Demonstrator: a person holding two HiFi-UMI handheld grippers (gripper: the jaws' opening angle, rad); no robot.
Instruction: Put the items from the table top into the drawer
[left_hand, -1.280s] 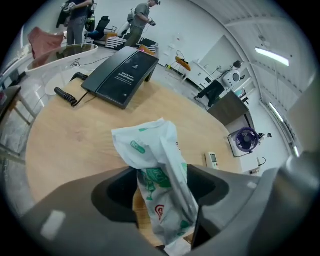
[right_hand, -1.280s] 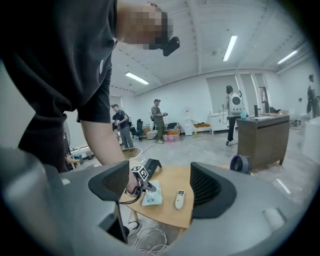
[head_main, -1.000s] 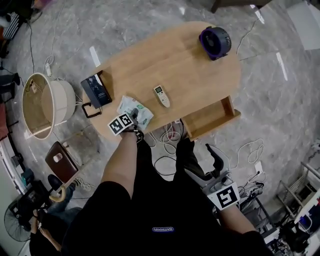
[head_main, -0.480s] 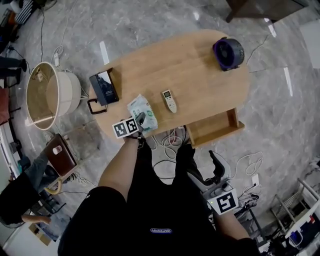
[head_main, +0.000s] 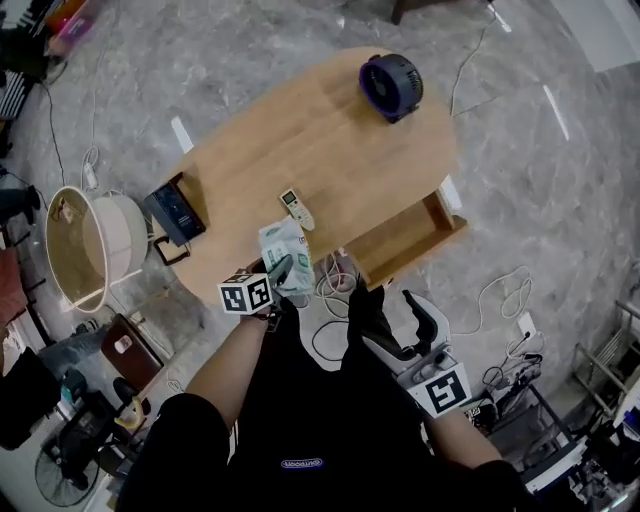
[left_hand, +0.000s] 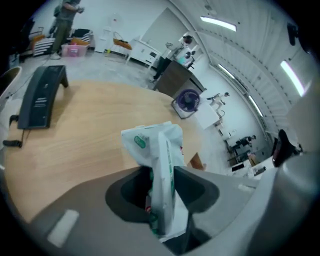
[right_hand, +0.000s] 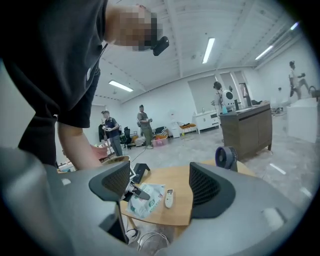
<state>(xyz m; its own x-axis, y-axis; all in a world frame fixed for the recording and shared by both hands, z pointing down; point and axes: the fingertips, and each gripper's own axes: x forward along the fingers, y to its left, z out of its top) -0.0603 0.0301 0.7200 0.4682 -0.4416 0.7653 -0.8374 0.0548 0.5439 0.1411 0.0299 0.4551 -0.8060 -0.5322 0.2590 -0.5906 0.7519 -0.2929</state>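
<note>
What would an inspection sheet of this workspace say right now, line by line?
Surface: oval wooden table; its drawer stands open, nothing seen inside.
Job's things: white-green packet at the table's near edge; remote, fan and black device lie on top.
Clutter: nothing seen.
Grippers: left gripper shut on the packet; right gripper open, empty, off the table.
Cables: loose cables on the floor under the near edge.
Surroundings: grey stone floor, round tub beside the table, people far off.
</note>
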